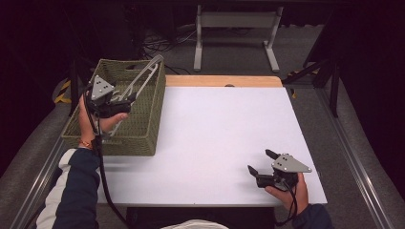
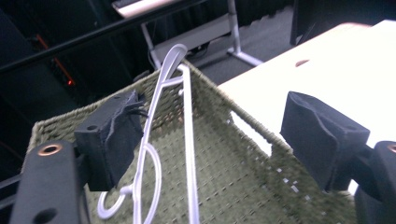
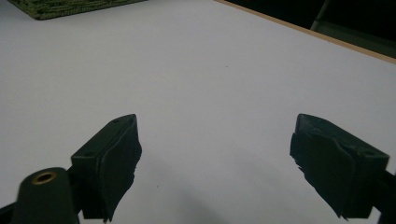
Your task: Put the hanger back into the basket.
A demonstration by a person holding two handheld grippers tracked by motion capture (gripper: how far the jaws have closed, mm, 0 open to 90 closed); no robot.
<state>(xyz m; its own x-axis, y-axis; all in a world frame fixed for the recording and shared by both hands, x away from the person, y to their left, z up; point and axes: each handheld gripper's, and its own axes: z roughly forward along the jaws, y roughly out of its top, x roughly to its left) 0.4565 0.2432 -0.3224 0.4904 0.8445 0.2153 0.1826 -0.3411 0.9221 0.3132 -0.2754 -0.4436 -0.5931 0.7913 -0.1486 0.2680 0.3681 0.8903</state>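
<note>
Leaning white hanger, green woven basket

Probably lab: dark curtains, cables.

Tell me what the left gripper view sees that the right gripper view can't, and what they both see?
Left gripper view: a white clothes hanger leaning in the green woven basket, its top poking over the far rim, with open black jaws either side and one pad close against it. Dark floor and a metal frame leg sit behind.

Right gripper view: open jaws over bare white table, nothing between them.

Both: the white tabletop with its wooden edge, some of the basket, and a pair of parted black jaws.
</note>
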